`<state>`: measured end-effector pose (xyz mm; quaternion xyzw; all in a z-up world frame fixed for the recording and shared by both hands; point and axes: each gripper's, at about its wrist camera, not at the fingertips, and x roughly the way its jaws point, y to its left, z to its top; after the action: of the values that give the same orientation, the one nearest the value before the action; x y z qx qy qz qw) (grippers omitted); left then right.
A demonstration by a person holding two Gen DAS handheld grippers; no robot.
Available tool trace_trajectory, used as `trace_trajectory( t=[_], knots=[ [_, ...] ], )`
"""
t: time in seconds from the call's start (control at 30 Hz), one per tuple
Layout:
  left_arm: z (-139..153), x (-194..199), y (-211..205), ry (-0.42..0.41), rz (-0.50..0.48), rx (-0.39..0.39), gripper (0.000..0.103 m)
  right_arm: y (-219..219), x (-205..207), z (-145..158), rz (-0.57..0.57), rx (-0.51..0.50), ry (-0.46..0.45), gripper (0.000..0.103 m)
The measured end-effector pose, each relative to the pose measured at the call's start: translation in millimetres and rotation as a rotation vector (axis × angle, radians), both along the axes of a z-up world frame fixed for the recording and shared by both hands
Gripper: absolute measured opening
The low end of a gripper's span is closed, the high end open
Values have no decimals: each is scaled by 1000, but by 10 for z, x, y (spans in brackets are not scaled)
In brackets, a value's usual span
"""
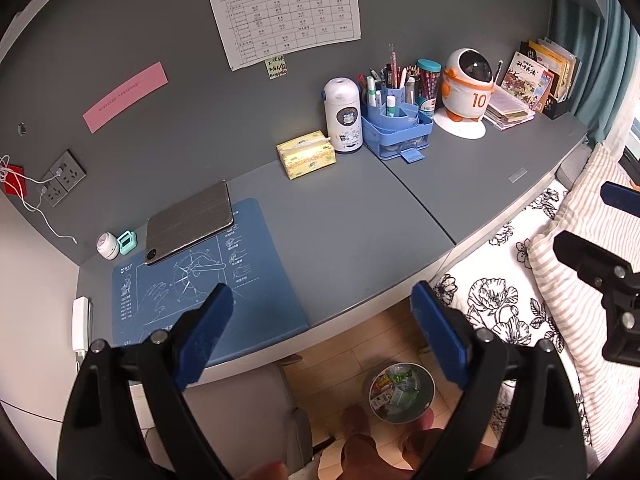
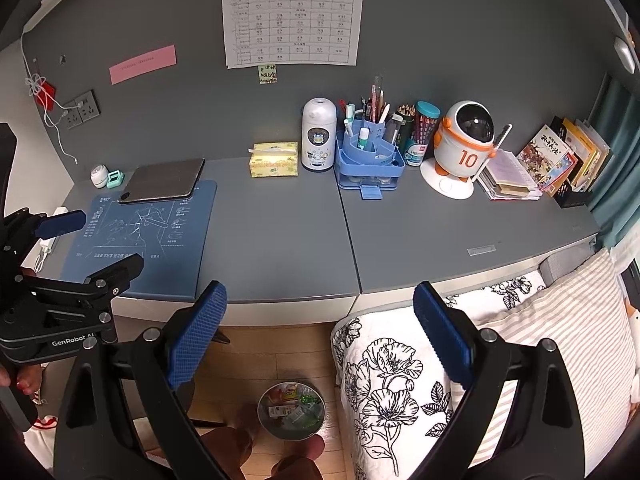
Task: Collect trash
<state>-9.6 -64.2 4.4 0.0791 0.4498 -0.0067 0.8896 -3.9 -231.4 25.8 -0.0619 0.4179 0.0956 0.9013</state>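
Left gripper (image 1: 322, 332) spread wide, nothing between its blue pads, held above the front edge of the grey desk (image 1: 352, 216). Right gripper (image 2: 320, 334) also wide apart and empty, over the desk edge beside the floral bedspread (image 2: 384, 364). Each gripper shows at the edge of the other's view.

Trash sits in a small round metal bin (image 2: 291, 410) on the wood floor (image 2: 256, 354) below the desk, between the person's feet and the bed. Bin stands upright, mouth facing up, axis vertical. Inside: crumpled wrappers, green and white bits; single pieces too small to tell.

Desk top: blue mat (image 2: 140, 236) with a grey tablet case (image 2: 164, 180) partly on it, tissue box (image 2: 274, 159), white canister (image 2: 318, 140), blue pen organizer (image 2: 370, 158), robot figure (image 2: 462, 148), stacked books (image 2: 536, 164) at far right.
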Motion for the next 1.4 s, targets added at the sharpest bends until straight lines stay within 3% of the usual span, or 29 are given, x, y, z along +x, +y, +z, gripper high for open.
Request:
trace_trajectory(
  t=[1.4],
  knots=[
    [46, 51, -83, -14, -5, -20, 90, 24, 70, 48, 16, 1, -8, 91]
  ],
)
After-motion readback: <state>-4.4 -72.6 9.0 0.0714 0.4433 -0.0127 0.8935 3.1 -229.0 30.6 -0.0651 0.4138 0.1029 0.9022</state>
